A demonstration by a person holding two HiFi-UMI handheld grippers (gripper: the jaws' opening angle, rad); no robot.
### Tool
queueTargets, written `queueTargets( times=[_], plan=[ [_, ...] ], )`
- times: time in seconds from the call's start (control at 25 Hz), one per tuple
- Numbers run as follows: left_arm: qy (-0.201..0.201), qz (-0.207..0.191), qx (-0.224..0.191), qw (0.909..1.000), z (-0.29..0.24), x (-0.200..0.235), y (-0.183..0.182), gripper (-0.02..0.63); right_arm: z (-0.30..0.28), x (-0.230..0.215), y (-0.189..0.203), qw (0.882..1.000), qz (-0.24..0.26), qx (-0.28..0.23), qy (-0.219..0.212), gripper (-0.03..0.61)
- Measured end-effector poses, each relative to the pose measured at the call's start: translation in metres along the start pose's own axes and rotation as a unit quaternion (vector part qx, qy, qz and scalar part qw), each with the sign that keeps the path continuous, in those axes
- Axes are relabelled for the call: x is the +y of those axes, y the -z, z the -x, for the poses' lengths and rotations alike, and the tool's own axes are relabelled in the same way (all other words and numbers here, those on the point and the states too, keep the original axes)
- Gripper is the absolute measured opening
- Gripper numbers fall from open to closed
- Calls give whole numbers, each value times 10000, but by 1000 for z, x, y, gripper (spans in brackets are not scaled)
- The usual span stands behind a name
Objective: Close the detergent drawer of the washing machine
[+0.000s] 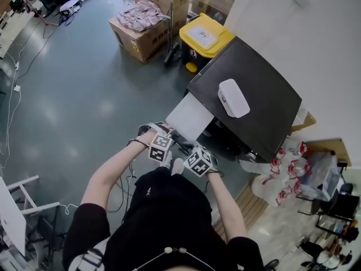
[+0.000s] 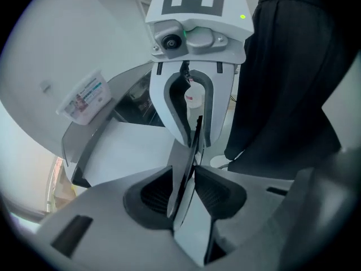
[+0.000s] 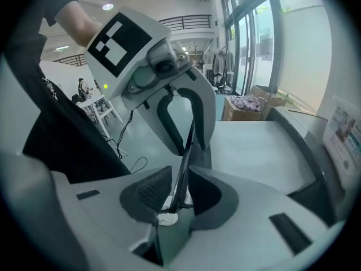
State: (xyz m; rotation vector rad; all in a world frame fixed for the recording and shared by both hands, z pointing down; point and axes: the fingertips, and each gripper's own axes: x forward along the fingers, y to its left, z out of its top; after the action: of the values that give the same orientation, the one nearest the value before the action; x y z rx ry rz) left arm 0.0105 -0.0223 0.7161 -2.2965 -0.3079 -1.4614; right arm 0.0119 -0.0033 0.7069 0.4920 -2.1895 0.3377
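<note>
The washing machine (image 1: 265, 112) has a dark top, and a flat white panel (image 1: 189, 117) juts from its front towards me; whether this is the drawer I cannot tell. Below it my left gripper (image 1: 171, 150) and right gripper (image 1: 189, 154) meet tip to tip. A thin dark plate (image 2: 189, 151) runs edge-on between both pairs of jaws. In the left gripper view, my left gripper (image 2: 181, 193) straddles it, slim gaps at the pads. My right gripper (image 3: 179, 191) straddles the plate (image 3: 186, 151) likewise.
A white box (image 1: 233, 97) lies on the machine's top. A yellow-lidded bin (image 1: 204, 38) and a cardboard box of cloth (image 1: 141, 24) stand beyond it. Cables trail over the grey floor; a white chair (image 1: 17, 202) is at the left. Bags (image 1: 282, 174) lie at the right.
</note>
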Motion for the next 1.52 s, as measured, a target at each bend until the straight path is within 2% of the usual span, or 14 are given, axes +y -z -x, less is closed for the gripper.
queueTargets(
  times=[0.16,0.28,0.48,0.76,1.2,1.52],
  plan=[
    [382,-232,323,9985,-11,-6,6,83,-11,2,5,9999,-33,128,-35,87],
    [788,-84,443,9959,-14,-8,9,75,-17,0,8,9998,-64,190,0,59],
    [1362,109,525,9892,-13,-10,10,72,-19,0,7,9998,67,209,-13,61],
    [1645,364,334,9851,-10,-9,7,72,-14,-2,6,9992,-344,137,143,43],
    [1971,337,80,9798,9,6,-10,63,10,-11,-6,9972,-667,-205,276,32],
    [2058,264,-3,9782,10,10,-17,61,16,-14,-4,9969,-724,-223,233,32]
  ],
)
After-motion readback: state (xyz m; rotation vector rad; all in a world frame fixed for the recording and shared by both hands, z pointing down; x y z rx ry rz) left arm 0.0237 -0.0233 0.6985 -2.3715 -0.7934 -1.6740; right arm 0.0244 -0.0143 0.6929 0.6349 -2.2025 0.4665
